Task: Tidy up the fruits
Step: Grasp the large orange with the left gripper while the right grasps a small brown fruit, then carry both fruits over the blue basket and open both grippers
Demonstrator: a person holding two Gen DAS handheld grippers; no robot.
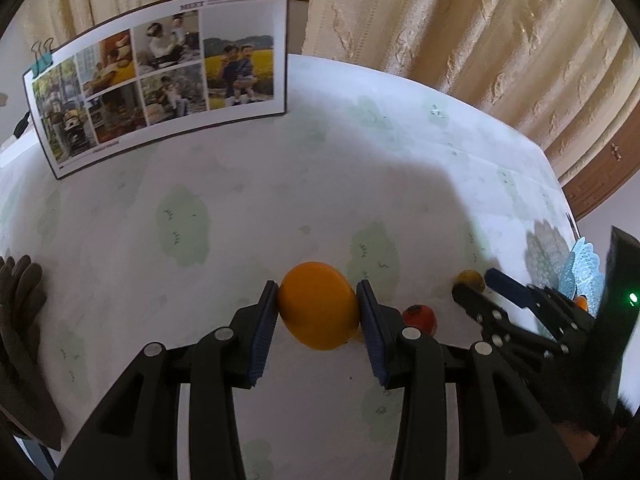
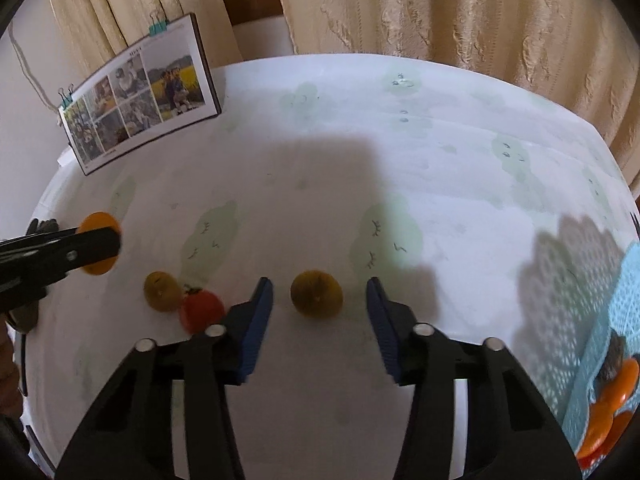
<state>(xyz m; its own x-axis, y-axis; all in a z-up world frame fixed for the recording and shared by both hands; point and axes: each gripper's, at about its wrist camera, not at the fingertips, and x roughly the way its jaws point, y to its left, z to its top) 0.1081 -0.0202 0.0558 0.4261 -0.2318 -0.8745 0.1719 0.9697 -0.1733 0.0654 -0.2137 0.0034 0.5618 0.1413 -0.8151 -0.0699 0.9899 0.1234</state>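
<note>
Left gripper (image 1: pixel 318 312) is clamped on the orange (image 1: pixel 318 306), lifted. Right gripper (image 2: pixel 320 312) straddles a brown fruit (image 2: pixel 316 291) without touching it. Tomato (image 2: pixel 202 309) and another brown one (image 2: pixel 162 290) wait at 9 o'clock; basket (image 2: pixel 600 356) at 3 o'clock already holds some.

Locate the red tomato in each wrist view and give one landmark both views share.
Left wrist: red tomato low, right of centre, beside the left gripper's right finger.
Right wrist: red tomato lower left, touching a brownish-yellow fruit.
Shared landmark: the clipped photo board, upper left.
</note>
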